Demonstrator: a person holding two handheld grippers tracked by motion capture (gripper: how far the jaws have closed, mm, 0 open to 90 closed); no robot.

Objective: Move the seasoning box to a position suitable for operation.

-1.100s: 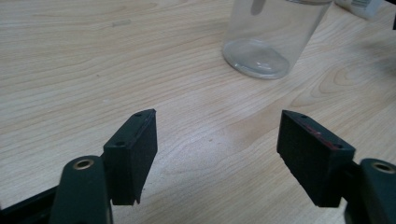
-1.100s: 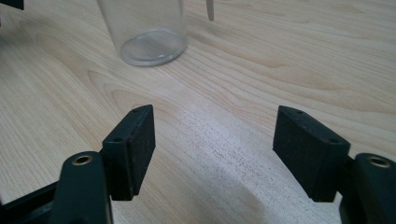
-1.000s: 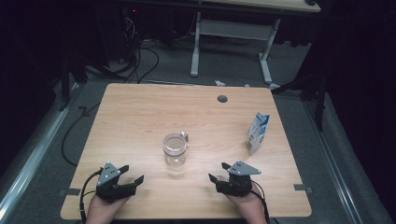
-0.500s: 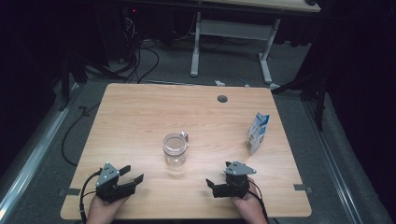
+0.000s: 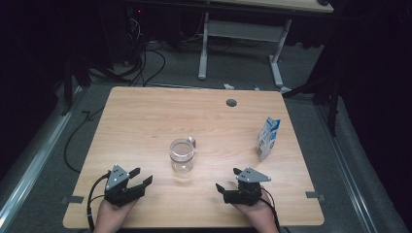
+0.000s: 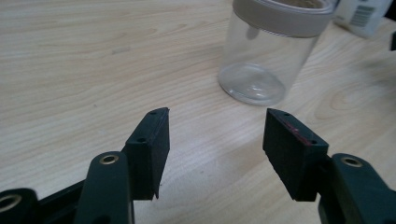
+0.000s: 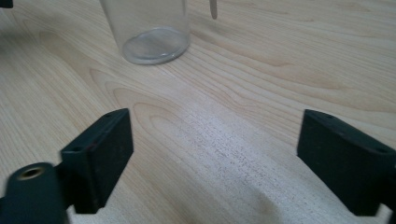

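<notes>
On the wooden worktop (image 5: 145, 121), the clear jar (image 5: 182, 155), judged light, slippery and fragile, stands at twelve o'clock from both empty hand-held grippers, the left hand-held gripper (image 5: 141, 176) having just been closing with nothing between its jaws, the right hand-held gripper (image 5: 228, 178) agape, and is best taken around its straight wall.

Wooden table (image 5: 145, 126): pale, grained top that bears both the left tongs (image 5: 142, 175) and the right tongs (image 5: 227, 179). Blue-and-white carton (image 5: 268, 138): upright on the table, beyond the right tongs and off to their outer side, well apart from them; its printed corner (image 6: 362, 14) also shows in the left gripper view, far ahead of the jaws. Round hole (image 5: 231, 103): in the tabletop near its far edge, straight beyond the right tongs. Dark cables (image 5: 145, 68): on the grey floor past the table, far beyond the left tongs. White desk frame (image 5: 203, 53): standing farther back. Grey tape strips (image 5: 72, 199) (image 5: 313, 195): at the table's near corners, one outward of each pair of tongs.
</notes>
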